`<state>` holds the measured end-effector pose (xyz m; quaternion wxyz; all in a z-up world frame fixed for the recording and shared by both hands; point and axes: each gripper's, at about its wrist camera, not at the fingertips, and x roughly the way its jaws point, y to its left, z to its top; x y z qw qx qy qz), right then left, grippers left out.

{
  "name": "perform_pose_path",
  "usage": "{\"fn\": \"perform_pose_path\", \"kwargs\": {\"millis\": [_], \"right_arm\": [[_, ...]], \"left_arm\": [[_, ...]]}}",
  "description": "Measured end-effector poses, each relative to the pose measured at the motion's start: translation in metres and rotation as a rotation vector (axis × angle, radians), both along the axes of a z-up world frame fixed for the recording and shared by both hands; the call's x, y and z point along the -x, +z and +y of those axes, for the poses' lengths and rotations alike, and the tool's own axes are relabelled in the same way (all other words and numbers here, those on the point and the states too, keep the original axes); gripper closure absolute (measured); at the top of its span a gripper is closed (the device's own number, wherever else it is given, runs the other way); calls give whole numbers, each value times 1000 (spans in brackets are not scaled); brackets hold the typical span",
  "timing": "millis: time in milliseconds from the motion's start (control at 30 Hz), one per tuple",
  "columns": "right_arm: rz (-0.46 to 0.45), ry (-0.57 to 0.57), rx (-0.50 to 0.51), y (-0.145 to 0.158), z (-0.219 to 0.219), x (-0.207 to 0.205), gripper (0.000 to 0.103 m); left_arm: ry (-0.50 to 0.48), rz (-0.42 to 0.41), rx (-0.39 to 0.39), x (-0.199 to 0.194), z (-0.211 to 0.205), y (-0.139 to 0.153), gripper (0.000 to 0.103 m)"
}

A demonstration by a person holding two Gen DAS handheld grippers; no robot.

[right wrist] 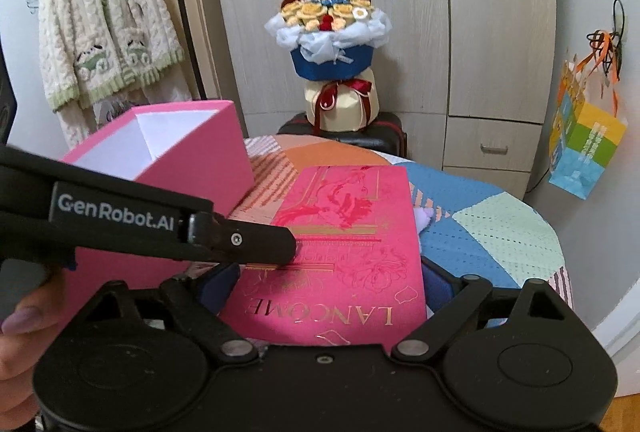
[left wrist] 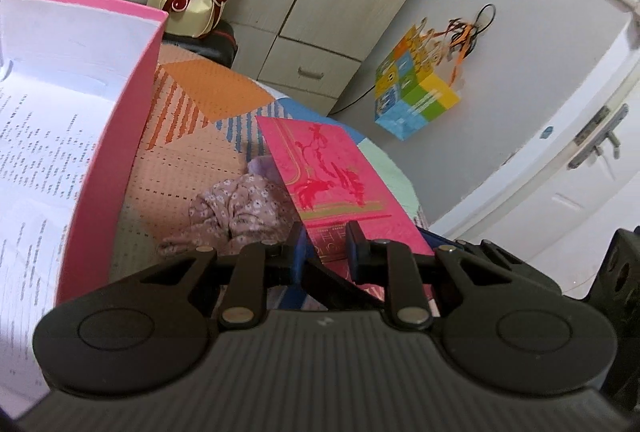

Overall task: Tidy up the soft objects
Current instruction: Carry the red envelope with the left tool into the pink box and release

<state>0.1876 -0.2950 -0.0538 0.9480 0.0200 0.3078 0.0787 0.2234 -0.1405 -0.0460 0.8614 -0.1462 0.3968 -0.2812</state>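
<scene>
Right now the left gripper (left wrist: 327,242) has its two dark blue pads pinched onto the near edge of a flat, glossy magenta cardboard lid with gold line art (left wrist: 326,174), which tilts up off the table like a stiff board. From the right wrist view that same lid (right wrist: 348,244) shows "LANCÔME" in gold foil, lying between the widely spread blue pads of the right gripper (right wrist: 330,282); whether those pads touch its edges, I cannot tell. The left gripper's black arm crosses in from the left and meets the lid's left edge. Down beside the lid, a crumpled dusty-pink floral fabric piece (left wrist: 240,210) sits bunched on the perforated patchwork mat in orange, blue and mint (left wrist: 192,160), and a small lilac soft item (right wrist: 425,217) peeks out just past the lid's right edge. Standing on the left is an open pink square cardboard box with a white interior (right wrist: 208,148), printed paper inside. Behind the table, a paper-wrapped bouquet with a blue collar and red ribbon (right wrist: 332,48) rests on a black case, and a fuzzy cream-and-green cardigan (right wrist: 104,20) hangs at the left.
</scene>
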Motion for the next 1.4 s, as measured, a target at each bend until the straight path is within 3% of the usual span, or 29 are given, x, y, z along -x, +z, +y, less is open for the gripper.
{"fn": "perform_pose_path", "kwargs": {"millis": [400,833,1167,1400], "right_arm": [[-59,6,-31,16,24,63,8],[-113,33,26,32,66,130,8],[-178,79,87,58,106,163,8],[-202,133,54,74,137,152,8]], "left_arm": [[-15,-130,-44,75,22,24,83],[-24,-169,-22,139,64,38,83],[10,-236,17,173,114,56,83],[68,-254,10,164,152,73,83]]}}
